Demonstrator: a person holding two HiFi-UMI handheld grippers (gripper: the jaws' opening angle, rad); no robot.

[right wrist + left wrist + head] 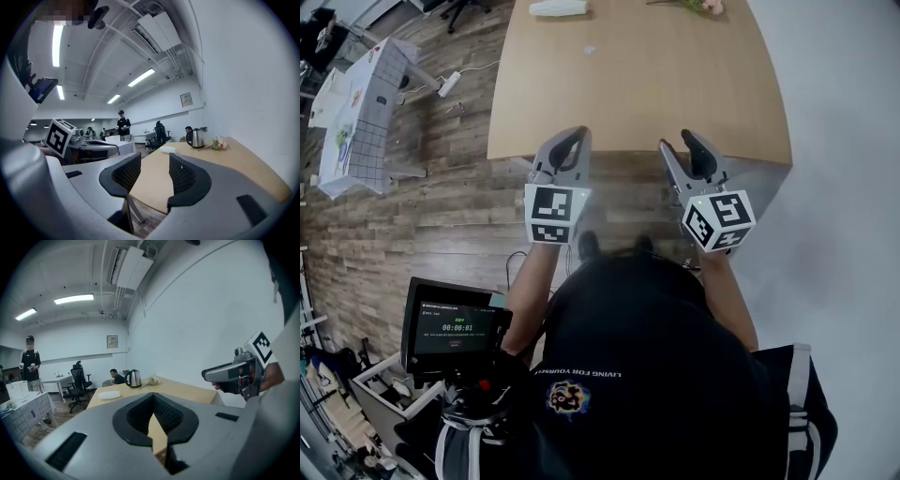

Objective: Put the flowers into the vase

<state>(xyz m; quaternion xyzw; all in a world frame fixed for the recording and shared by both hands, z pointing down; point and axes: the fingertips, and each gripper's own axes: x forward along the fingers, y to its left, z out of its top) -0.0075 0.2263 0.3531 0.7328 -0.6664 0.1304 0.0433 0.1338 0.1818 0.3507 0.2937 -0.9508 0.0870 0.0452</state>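
Closest in is the person's dark top (656,375), and just beyond it two grippers are held over the near edge of the wooden table (637,84). On the left gripper (570,141) the jaws are pressed together with nothing between them. On the right gripper (692,142) they are spread wide, also around nothing.

The flowers (219,144) lie at the far end of the table toward its right side, well apart from both grippers and just beside a metal kettle (196,138) (I can pick out no vase; a white object (558,7) lies at the far left, too small to identify).

Such a small pink bunch is probably light, soft and easily crushed. I would pinch it gently by the thin stems, which run toward the kettle, keeping clear of the blooms.
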